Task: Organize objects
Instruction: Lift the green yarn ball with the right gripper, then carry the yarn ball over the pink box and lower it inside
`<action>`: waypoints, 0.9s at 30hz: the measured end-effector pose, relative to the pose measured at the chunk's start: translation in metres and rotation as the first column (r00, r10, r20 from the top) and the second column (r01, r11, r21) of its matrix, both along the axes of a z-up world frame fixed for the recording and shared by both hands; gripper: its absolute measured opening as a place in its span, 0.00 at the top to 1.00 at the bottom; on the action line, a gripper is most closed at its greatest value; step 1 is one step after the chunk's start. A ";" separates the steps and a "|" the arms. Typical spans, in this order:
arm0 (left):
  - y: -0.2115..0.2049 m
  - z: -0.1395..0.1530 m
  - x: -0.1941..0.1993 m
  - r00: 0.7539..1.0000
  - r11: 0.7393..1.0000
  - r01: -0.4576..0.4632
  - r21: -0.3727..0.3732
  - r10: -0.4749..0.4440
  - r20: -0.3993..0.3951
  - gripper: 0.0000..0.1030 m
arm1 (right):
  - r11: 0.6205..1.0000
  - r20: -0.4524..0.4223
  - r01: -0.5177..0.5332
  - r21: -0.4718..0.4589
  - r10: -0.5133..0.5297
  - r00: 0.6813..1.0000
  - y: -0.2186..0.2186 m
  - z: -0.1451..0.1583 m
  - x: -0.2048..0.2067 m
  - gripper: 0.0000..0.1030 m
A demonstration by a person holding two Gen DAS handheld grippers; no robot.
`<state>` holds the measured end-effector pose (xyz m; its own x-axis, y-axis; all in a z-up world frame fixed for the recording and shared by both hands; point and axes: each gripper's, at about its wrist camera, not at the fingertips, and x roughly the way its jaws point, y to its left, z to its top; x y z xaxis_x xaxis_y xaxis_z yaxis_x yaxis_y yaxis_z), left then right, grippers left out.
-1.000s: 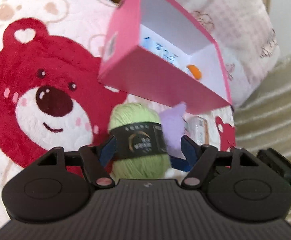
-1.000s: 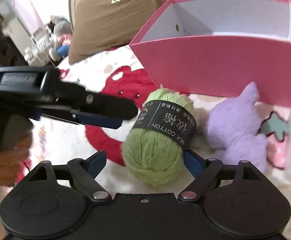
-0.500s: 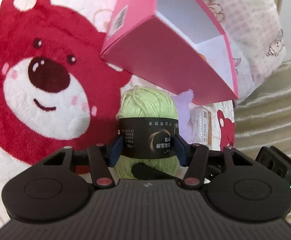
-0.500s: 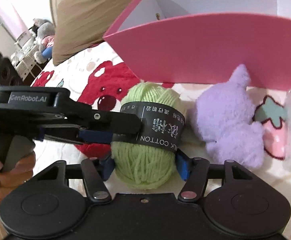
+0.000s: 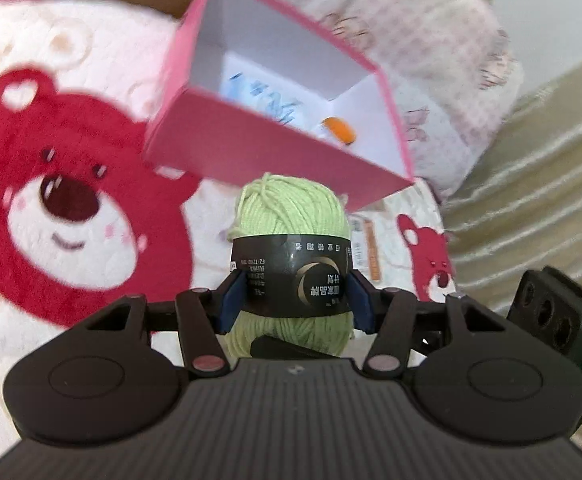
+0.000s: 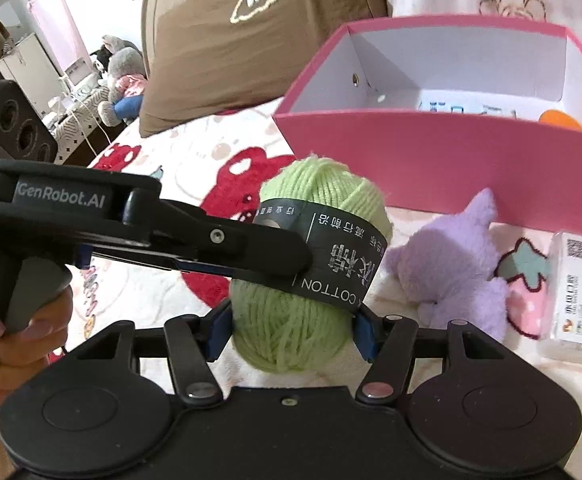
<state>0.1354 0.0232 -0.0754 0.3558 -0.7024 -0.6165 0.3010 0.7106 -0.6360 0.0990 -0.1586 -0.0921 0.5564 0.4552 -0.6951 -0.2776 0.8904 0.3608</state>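
Just yarn ball (image 5: 291, 216) below box rim (image 5: 291, 128)

A soft white blanket (image 5: 103, 92) with big red bears covers the bed. A brown pillow (image 6: 251, 36) lies at the far end of the blanket. Left of the pillow, a white cabinet (image 6: 31, 64) and gray stuffed toys (image 6: 121, 60) stand in bright light.
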 end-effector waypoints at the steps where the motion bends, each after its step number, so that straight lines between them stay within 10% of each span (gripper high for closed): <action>1: -0.004 0.005 -0.003 1.000 1.000 0.014 0.008 -0.014 0.028 0.49 | 1.000 0.010 0.004 -0.003 -0.004 1.000 -0.002 0.005 -0.001 0.36; 27: -0.016 0.120 0.018 0.996 0.997 -0.066 0.052 0.063 0.057 0.47 | 0.998 0.126 -0.056 -0.030 0.059 0.990 -0.016 0.109 0.008 0.33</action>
<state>0.1536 0.0076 0.0446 0.4336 -0.6436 -0.6307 0.2873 0.7621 -0.5802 0.1065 -0.1749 0.0172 0.6143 0.4717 -0.6326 -0.3707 0.8802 0.2963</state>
